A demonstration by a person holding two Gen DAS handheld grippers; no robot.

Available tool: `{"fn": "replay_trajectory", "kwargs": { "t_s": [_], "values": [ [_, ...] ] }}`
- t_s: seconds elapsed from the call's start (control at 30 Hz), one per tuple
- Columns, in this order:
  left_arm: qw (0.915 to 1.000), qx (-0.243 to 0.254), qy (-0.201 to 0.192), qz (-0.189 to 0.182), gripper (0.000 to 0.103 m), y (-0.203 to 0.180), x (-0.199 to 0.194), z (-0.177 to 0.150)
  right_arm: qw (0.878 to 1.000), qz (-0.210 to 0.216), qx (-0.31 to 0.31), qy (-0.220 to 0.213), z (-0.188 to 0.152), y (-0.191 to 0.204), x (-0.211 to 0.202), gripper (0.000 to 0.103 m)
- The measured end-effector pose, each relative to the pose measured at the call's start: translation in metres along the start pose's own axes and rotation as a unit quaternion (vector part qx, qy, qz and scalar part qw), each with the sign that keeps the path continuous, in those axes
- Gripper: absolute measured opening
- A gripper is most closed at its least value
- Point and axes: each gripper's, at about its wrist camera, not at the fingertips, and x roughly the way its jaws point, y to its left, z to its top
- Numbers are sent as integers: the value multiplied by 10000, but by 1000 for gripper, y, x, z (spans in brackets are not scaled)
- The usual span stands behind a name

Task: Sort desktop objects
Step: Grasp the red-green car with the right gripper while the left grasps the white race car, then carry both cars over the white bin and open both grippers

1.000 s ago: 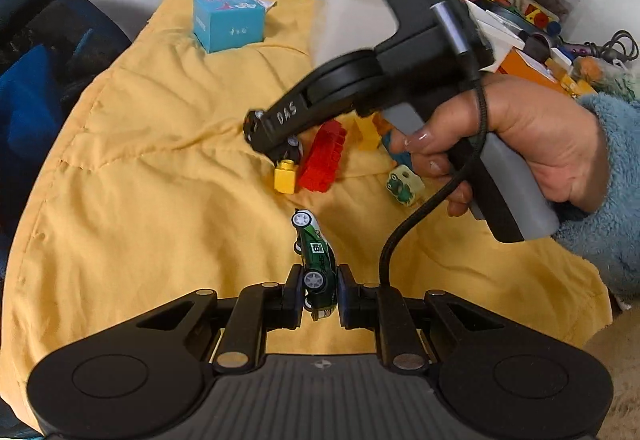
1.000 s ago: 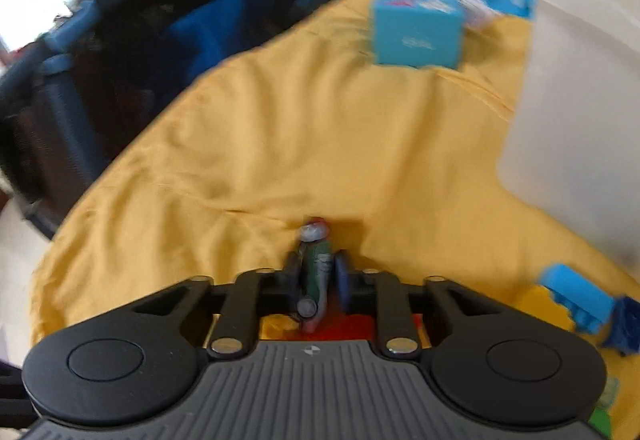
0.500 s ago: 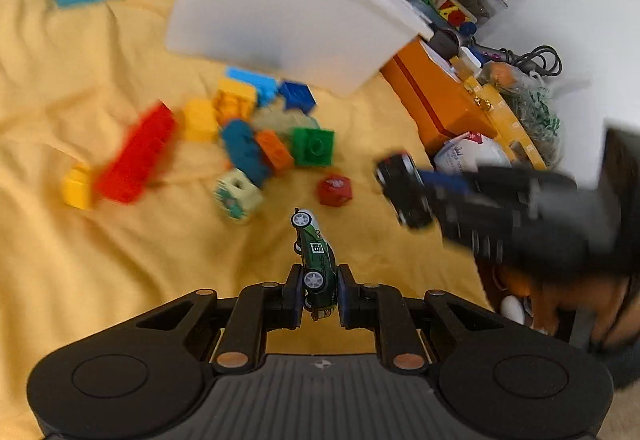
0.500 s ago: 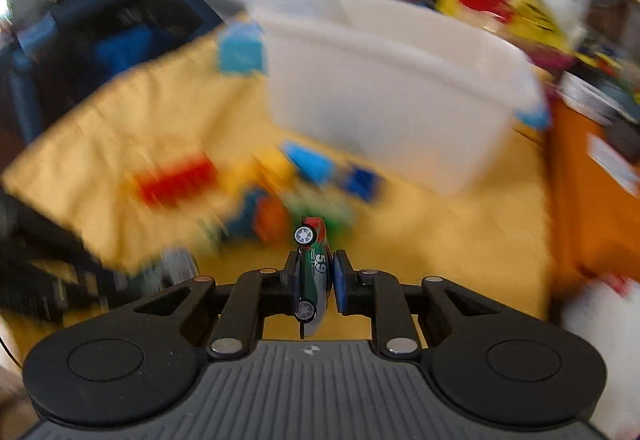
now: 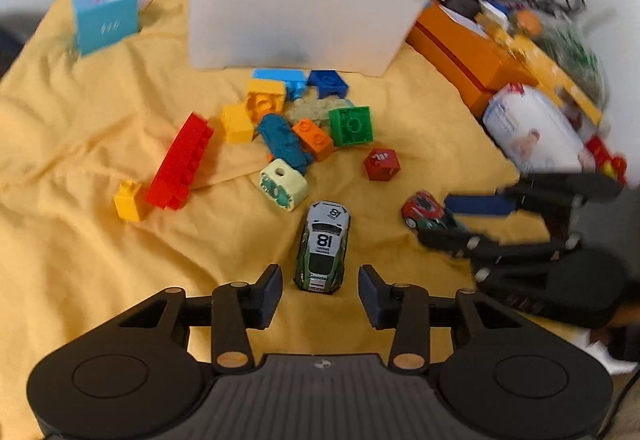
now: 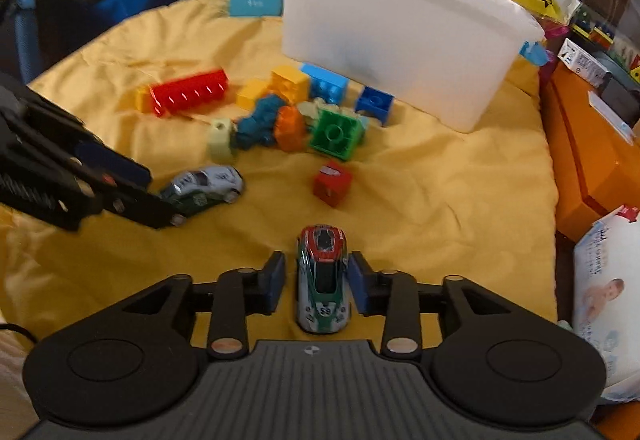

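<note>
My left gripper point(image 5: 320, 290) is open; a green and white toy car numbered 81 point(image 5: 323, 246) stands on the yellow cloth point(image 5: 100, 260) between its fingers, free of them. My right gripper point(image 6: 318, 282) is open around a red, green and white toy car point(image 6: 323, 276) that rests on the cloth. The 81 car also shows in the right wrist view point(image 6: 204, 186), and the red car in the left wrist view point(image 5: 422, 210). Several toy bricks point(image 5: 304, 132) lie in a heap in front of a white plastic bin point(image 5: 296, 0).
A long red brick point(image 5: 180, 160) and a small yellow brick point(image 5: 128, 200) lie at the left. A red cube point(image 5: 382, 164) lies alone. A blue box point(image 5: 106, 20) stands at the back left. An orange box point(image 5: 460, 52) and a wipes pack point(image 5: 536, 128) are at the right.
Both grippers have opened and set their cars down on the cloth. Both cars now stand on their wheels. The right gripper moved from the left of the cloth to the front right.
</note>
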Motion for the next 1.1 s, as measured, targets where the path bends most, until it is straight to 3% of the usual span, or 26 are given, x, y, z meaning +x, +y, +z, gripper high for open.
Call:
{"fn": "replay_trajectory", "kwargs": {
  "t_s": [0.17, 0.33, 0.5, 0.53, 0.57, 0.73, 0.9, 1.1],
  "values": [
    [9978, 595, -138, 250, 46, -15, 4, 5, 9994, -8, 217, -273, 6, -15, -10, 46],
    [9958, 859, -60, 301, 43, -20, 17, 10, 9989, 164, 443, -65, 3, -21, 6, 46],
    [9939, 1035, 35, 369, 41, -24, 25, 5, 9972, 358, 656, 30, -14, -24, 14, 41],
    [9936, 1060, 1, 380, 34, -25, 23, 4, 9974, 361, 627, 16, -15, -23, 13, 41],
    [9934, 1077, -18, 385, 33, -25, 21, 3, 9976, 362, 584, 13, -15, -23, 12, 36],
    [9938, 1078, -48, 283, 32, -26, 10, 8, 9977, 411, 529, 74, -12, -24, 6, 33],
    [9907, 1114, -725, 293, 33, -28, -29, 39, 9965, 350, 687, -335, 12, -42, -19, 33],
    [9764, 1233, -1685, 546, 33, -23, -67, 108, 9911, -94, 550, -1209, 68, -69, -47, 34]
  ]
}}
